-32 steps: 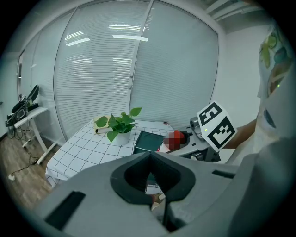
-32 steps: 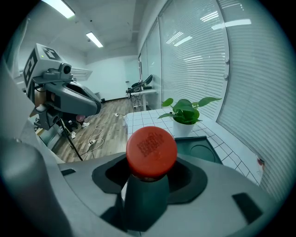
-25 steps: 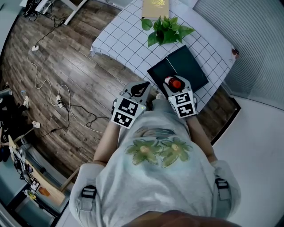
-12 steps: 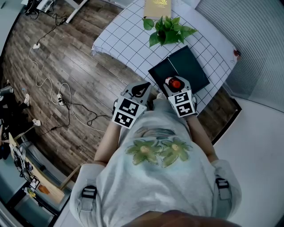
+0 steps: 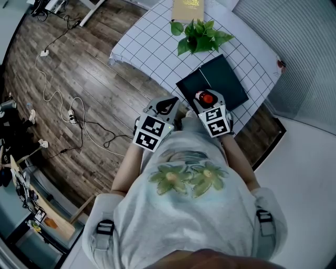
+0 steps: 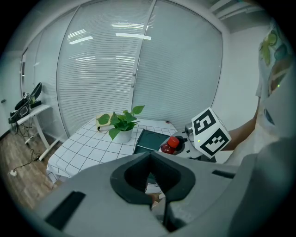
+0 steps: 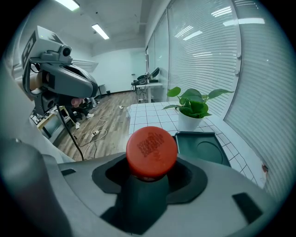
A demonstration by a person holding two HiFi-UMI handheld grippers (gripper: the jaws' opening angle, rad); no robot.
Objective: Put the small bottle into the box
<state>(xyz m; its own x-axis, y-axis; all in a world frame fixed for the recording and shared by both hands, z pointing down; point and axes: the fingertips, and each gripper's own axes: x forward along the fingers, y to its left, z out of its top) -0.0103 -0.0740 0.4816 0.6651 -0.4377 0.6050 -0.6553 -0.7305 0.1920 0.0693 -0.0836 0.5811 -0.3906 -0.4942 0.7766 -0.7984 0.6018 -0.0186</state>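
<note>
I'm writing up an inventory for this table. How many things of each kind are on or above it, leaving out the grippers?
Bottle: 1
Box: 1
Plant: 1
Yellow book: 1
Tiny red item: 1
Total: 5

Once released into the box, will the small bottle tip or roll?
Probably rigid: the small bottle holds shape in the shut right gripper. Its round cap suggests it could roll if laid down. The box has a round recess that might seat it upright.
</note>
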